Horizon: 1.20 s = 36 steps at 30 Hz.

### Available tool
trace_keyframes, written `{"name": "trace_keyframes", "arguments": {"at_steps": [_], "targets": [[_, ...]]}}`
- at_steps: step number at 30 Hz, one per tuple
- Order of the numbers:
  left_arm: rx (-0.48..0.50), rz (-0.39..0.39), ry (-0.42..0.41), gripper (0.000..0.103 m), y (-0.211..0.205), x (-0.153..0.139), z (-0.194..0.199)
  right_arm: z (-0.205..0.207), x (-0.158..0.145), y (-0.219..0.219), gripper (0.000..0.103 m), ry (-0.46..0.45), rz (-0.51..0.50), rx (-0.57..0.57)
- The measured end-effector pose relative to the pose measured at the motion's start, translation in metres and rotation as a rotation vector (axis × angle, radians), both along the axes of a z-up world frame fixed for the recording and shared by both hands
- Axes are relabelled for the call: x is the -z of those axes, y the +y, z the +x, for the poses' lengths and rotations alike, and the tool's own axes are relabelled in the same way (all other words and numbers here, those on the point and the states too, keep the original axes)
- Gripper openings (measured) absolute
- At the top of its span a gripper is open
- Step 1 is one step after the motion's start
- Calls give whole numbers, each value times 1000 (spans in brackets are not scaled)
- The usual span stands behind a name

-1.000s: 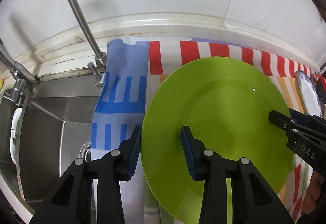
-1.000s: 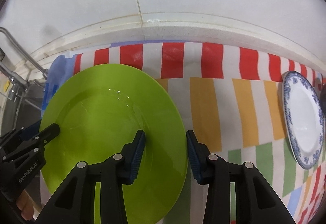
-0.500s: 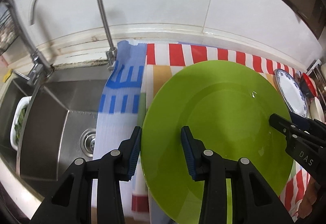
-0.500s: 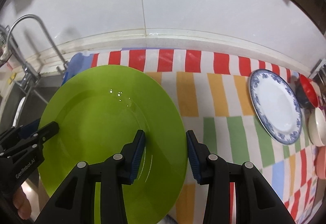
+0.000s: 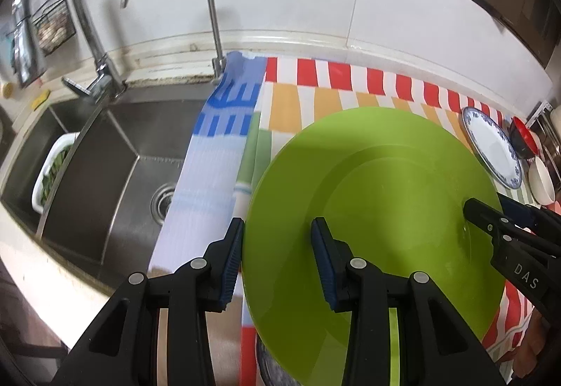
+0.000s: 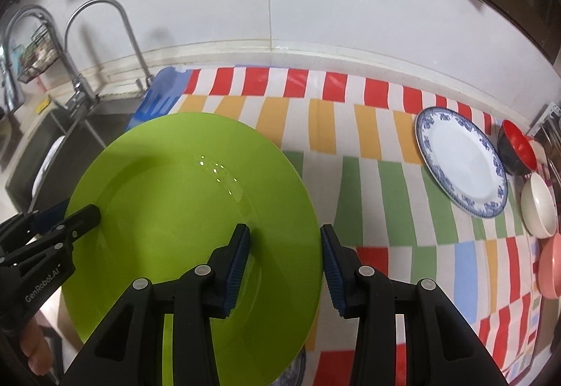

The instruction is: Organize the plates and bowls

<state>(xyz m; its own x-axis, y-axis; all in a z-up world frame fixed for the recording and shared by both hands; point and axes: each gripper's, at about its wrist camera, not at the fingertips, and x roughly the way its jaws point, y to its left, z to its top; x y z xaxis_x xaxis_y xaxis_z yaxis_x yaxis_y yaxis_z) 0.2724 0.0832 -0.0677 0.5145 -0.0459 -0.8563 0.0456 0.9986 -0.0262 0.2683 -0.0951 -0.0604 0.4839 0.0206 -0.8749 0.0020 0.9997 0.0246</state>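
Note:
A large lime-green plate [image 5: 378, 210] [image 6: 182, 210] is held in the air above the striped cloth by both grippers. My left gripper [image 5: 277, 259] is shut on its left rim, one finger under and one on top. My right gripper [image 6: 285, 263] is shut on its right rim the same way. A blue-patterned white plate [image 6: 461, 161] [image 5: 491, 147] lies on the cloth at the right. Beside it stand a red bowl [image 6: 519, 147], a white bowl [image 6: 538, 210] and a pink bowl [image 6: 550, 266].
A steel sink [image 5: 115, 158] with two taps [image 5: 210, 7] lies to the left, with a white dish of greens [image 5: 52, 172] in it. The striped cloth [image 6: 368, 154] covers the counter up to the tiled wall. A dish rack edge [image 6: 552, 133] shows far right.
Both grippers have risen and pulled back with the green plate, so more of the counter, sink and bowls is in view. The grip on the plate is unchanged.

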Motion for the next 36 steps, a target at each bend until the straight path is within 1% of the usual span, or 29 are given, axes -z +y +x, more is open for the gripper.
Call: {"name": "trace_keyframes", "arguments": {"at_steps": [7, 15, 24, 36], "targets": [[-30, -3, 39, 39, -2, 12, -32, -25, 9, -1, 42, 22, 1, -29], [-44, 6, 92, 39, -5, 30, -55, -49, 28, -2, 42, 73, 3, -58], [-54, 21, 125, 39, -7, 48, -62, -58, 49, -3, 42, 114, 15, -66], [-56, 43, 150, 39, -6, 64, -61, -58, 70, 0, 42, 150, 26, -72]]}}
